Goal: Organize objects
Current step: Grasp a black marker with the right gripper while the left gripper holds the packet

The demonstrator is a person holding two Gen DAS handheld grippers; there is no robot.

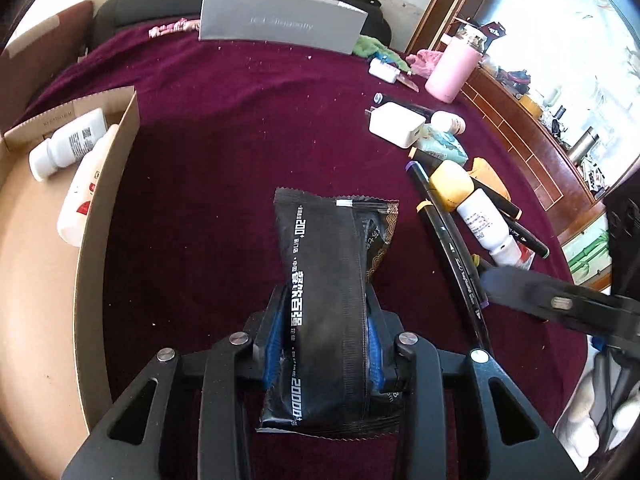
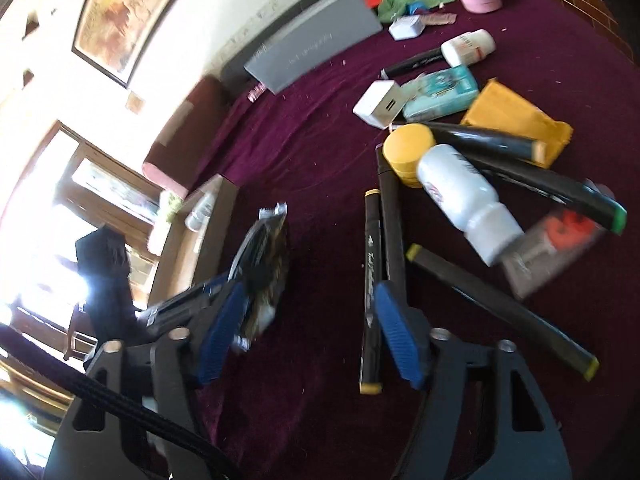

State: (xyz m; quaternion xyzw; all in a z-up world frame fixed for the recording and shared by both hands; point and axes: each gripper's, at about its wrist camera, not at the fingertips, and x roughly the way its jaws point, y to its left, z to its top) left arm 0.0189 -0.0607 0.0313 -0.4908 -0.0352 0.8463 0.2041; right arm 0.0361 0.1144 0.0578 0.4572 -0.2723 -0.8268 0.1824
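Observation:
A black snack packet (image 1: 328, 272) with white print sticks out forward between my left gripper's (image 1: 326, 316) blue pads, which are shut on its middle above the maroon cloth. From the right wrist view the same packet (image 2: 266, 248) hangs left of centre. My right gripper (image 2: 310, 324) stands open over the cloth. A black marker with yellow caps (image 2: 370, 280) lies just inside its right pad, untouched. Further markers (image 2: 500, 312) and a white bottle with a yellow cap (image 2: 460, 196) lie beyond. A cardboard box (image 1: 108, 200) on the left holds two white bottles (image 1: 68, 144).
A grey box (image 1: 280, 24) stands at the back, a pink flask (image 1: 452, 68) at the back right. A white charger (image 1: 396, 124), a teal tissue pack (image 1: 444, 148) and a yellow packet (image 2: 516, 120) crowd the right side. A wooden cabinet (image 1: 532, 152) borders the right edge.

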